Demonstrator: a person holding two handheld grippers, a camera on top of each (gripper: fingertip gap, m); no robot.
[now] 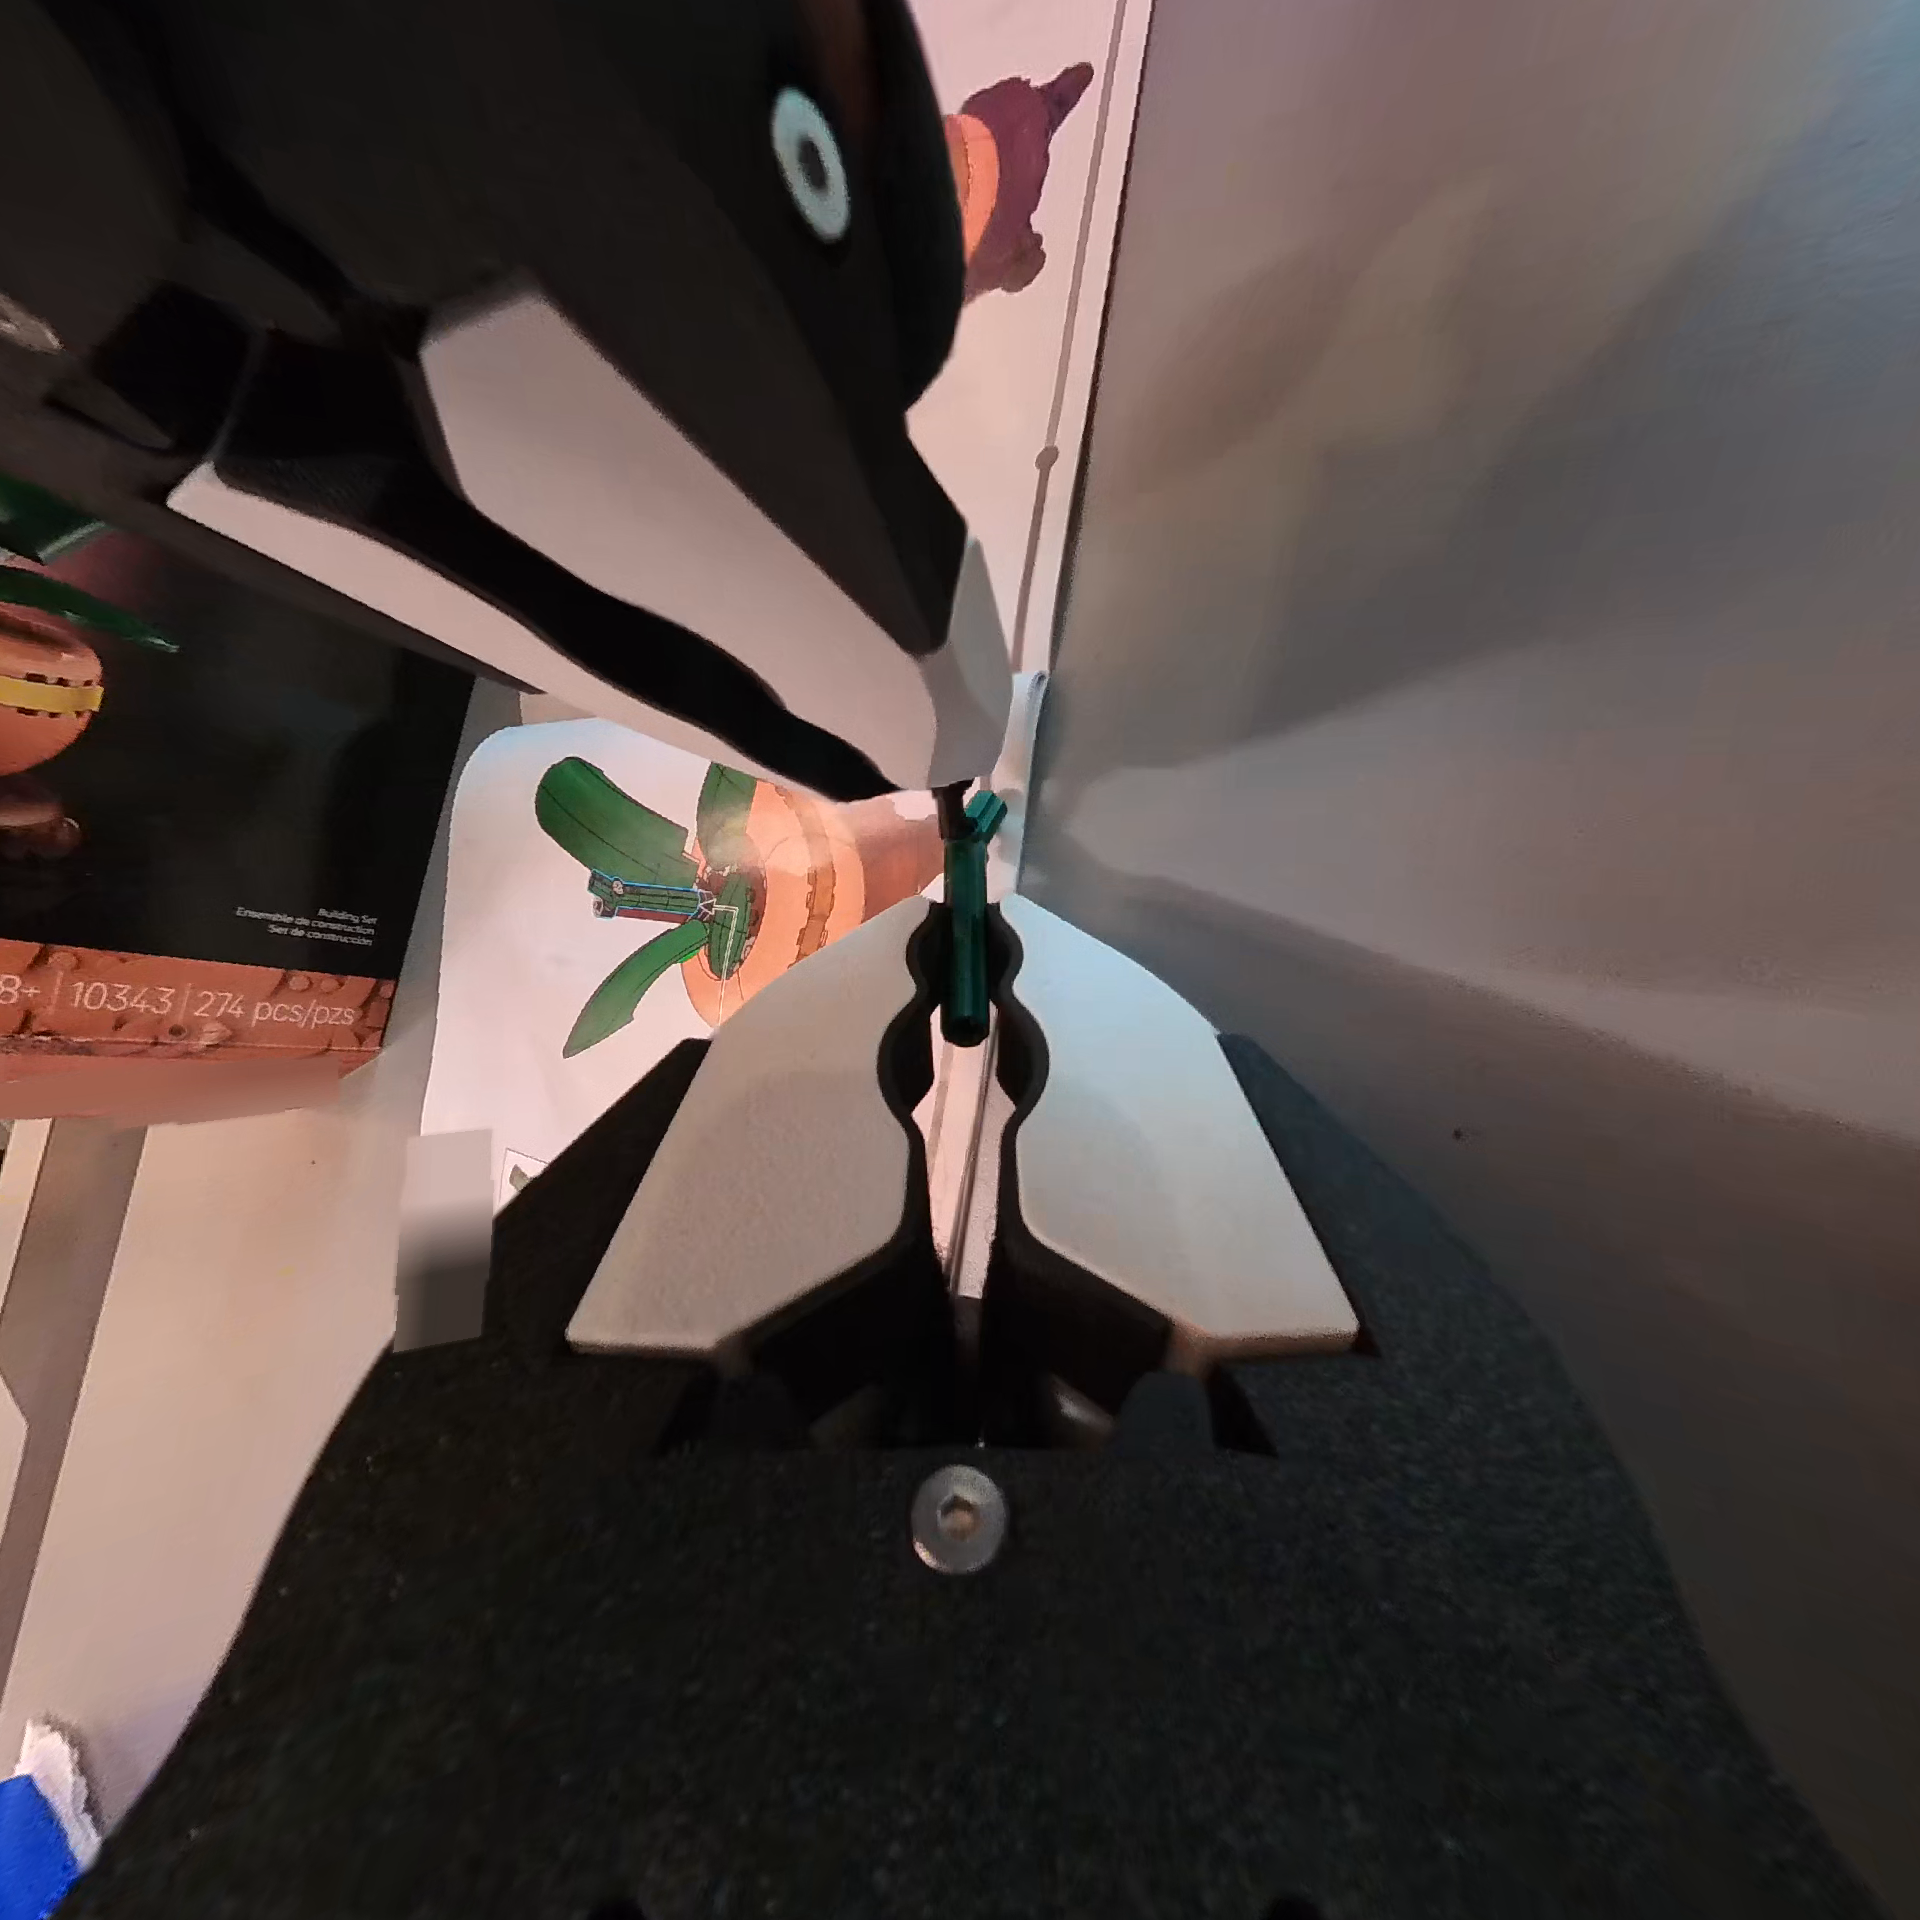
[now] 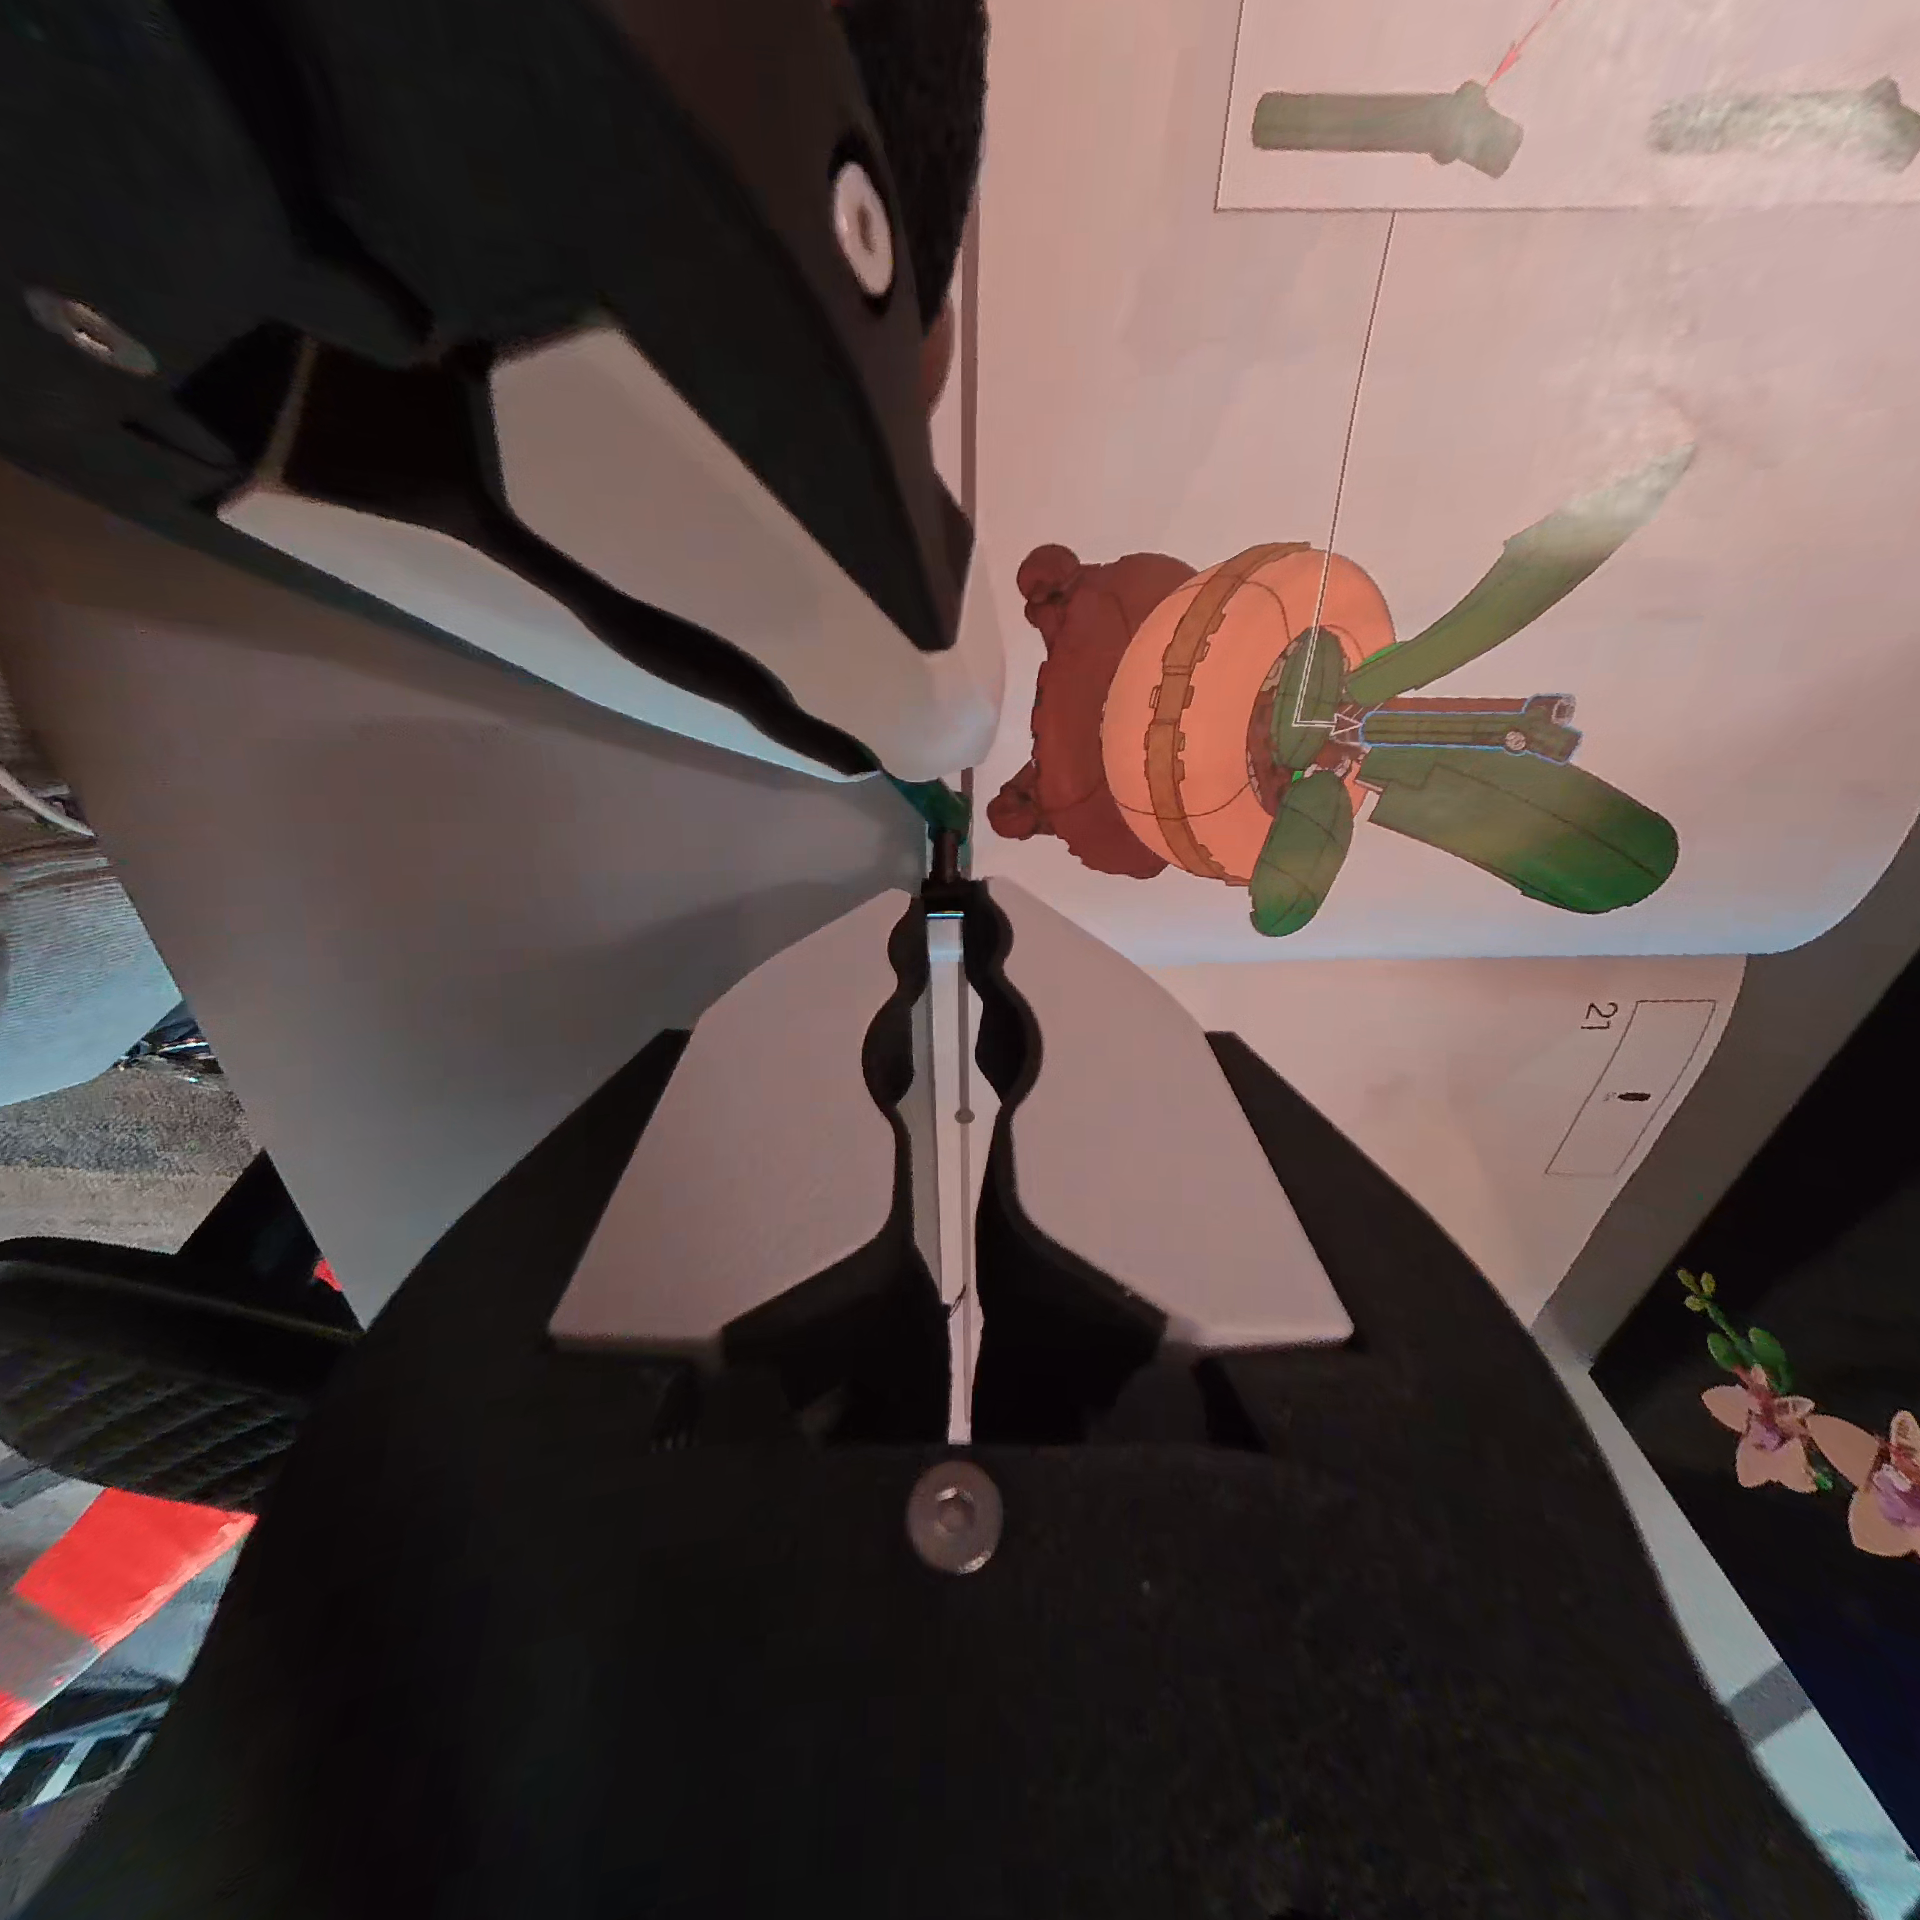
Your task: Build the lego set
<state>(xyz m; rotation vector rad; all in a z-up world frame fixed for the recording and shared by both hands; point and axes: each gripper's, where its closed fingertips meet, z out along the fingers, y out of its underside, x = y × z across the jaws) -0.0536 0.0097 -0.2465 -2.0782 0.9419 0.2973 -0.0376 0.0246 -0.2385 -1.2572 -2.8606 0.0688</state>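
Observation:
In the left wrist view my left gripper (image 1: pixel 961 920) is shut on a dark green stem piece (image 1: pixel 966 940) that stands upright between its white fingertips. My right gripper (image 1: pixel 928 771) reaches in from the upper left, and its tip meets the top of the stem, where a small black pin (image 1: pixel 948 818) shows. In the right wrist view my right gripper (image 2: pixel 948 889) is shut on that black pin (image 2: pixel 947 871). The green stem (image 2: pixel 932 800) sits just above it, under the tip of my left gripper (image 2: pixel 914 767). The two pieces touch end to end.
The open instruction booklet (image 1: pixel 644 883) lies under both grippers, its pot-and-leaves drawing (image 2: pixel 1299 727) in view. One page (image 1: pixel 1455 520) stands raised beside the grippers. The lego box (image 1: pixel 208 831) is at the left. A dark box with flower pictures (image 2: pixel 1818 1455) is at the lower right. Left and right tips are no more than a few centimetres apart.

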